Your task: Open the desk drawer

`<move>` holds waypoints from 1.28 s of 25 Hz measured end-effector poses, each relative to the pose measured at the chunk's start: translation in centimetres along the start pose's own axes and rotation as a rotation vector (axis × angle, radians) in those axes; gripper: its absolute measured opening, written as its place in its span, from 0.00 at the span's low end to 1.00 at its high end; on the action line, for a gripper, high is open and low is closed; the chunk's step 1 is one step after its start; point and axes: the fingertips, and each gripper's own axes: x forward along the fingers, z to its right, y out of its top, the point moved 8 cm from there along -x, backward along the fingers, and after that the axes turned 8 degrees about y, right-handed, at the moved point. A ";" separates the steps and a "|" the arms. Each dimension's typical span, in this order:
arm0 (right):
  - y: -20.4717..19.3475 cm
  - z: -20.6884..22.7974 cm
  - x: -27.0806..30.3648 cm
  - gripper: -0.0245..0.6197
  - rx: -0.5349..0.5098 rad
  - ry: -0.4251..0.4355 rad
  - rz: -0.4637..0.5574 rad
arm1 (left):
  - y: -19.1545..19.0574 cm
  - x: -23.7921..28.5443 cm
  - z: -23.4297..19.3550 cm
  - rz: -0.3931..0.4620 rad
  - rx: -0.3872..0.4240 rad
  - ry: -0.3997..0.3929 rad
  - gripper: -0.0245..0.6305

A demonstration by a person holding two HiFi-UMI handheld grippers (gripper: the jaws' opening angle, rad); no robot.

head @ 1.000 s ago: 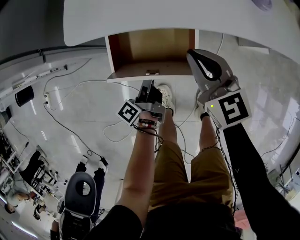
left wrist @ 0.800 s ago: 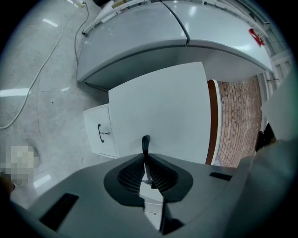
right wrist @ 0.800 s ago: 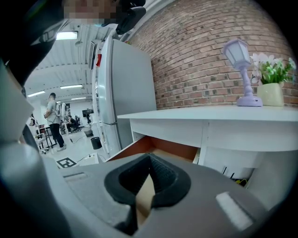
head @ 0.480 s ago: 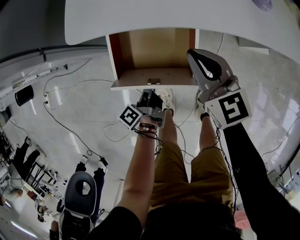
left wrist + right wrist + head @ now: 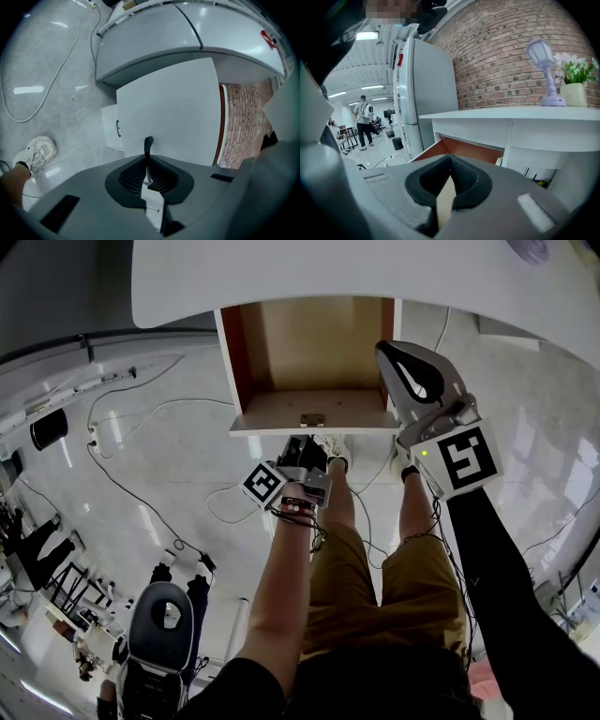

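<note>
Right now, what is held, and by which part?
The left gripper holds the drawer by its front handle, jaws shut on it. The right gripper holds nothing.

Mustard shorts, white sneakers, black right sleeve, perhaps beaded bracelets, left wrist.

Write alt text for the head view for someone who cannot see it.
Seen from above, a wooden drawer stands pulled out from under a white desk, the left tongs shut on its front handle. The right tongs hang shut beside the drawer's right edge, above the person's legs and a glossy floor.
</note>
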 end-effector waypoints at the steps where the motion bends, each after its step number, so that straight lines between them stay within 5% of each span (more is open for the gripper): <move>1: 0.2 -0.1 0.1 0.04 0.006 -0.001 0.009 | -0.1 -0.2 -0.1 -0.001 -0.003 -0.001 0.08; 21: 0.3 -0.4 0.0 0.04 0.004 0.004 0.012 | 0.0 -0.2 -0.6 -0.017 0.057 -0.016 0.08; 32: -0.3 -0.1 0.0 0.04 -0.029 0.019 -0.036 | 1.3 1.8 -2.0 -0.036 0.181 0.081 0.09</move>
